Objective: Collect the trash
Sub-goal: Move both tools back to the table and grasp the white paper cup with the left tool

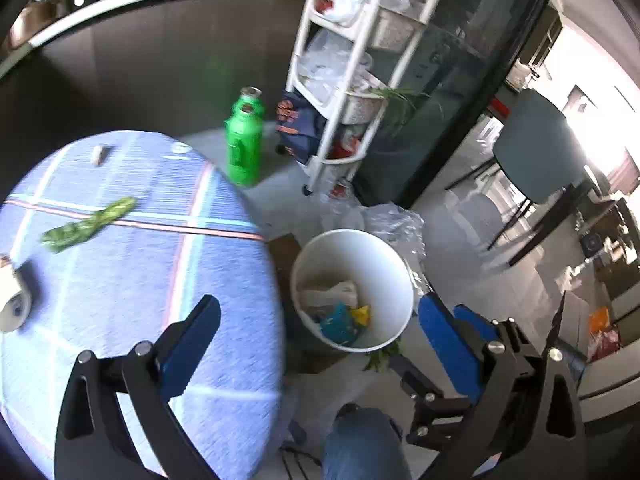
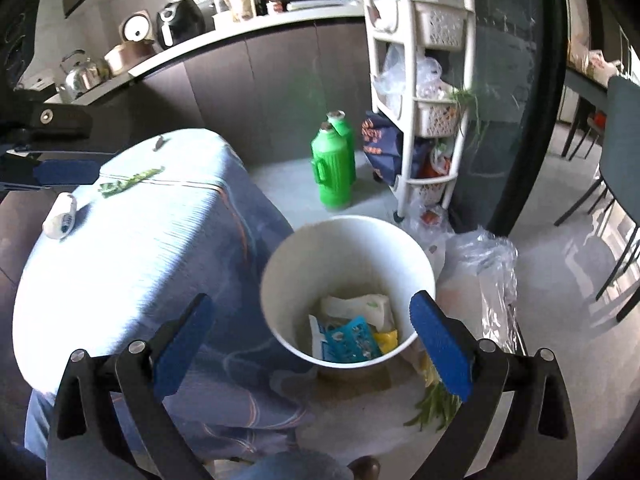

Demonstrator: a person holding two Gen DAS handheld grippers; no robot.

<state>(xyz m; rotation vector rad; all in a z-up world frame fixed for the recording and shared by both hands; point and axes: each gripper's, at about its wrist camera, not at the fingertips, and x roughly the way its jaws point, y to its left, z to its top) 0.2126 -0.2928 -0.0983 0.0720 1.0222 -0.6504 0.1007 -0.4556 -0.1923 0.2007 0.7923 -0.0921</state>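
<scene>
A white bin (image 1: 352, 236) (image 2: 348, 220) stands on the floor beside a round table with a blue striped cloth (image 1: 120, 280) (image 2: 120, 260). Inside the bin lie a white wrapper, a blue packet (image 2: 348, 340) and a yellow scrap. On the cloth lie a green leafy scrap (image 1: 92, 220) (image 2: 132, 178), a white roll (image 1: 14, 300) (image 2: 60, 216) and a small pale piece (image 1: 99, 154). My left gripper (image 1: 320, 304) hangs open and empty, straddling the table edge and the bin. My right gripper (image 2: 311, 300) is open and empty above the bin.
Two green flasks (image 1: 244, 140) (image 2: 334, 168) and a white shelf cart (image 1: 348, 60) (image 2: 420, 80) stand behind the bin. Clear plastic bags (image 2: 488, 260) and green stalks (image 2: 432, 404) lie on the floor by it. A person's knee (image 1: 360, 440) is below; a chair (image 1: 536, 148) stands right.
</scene>
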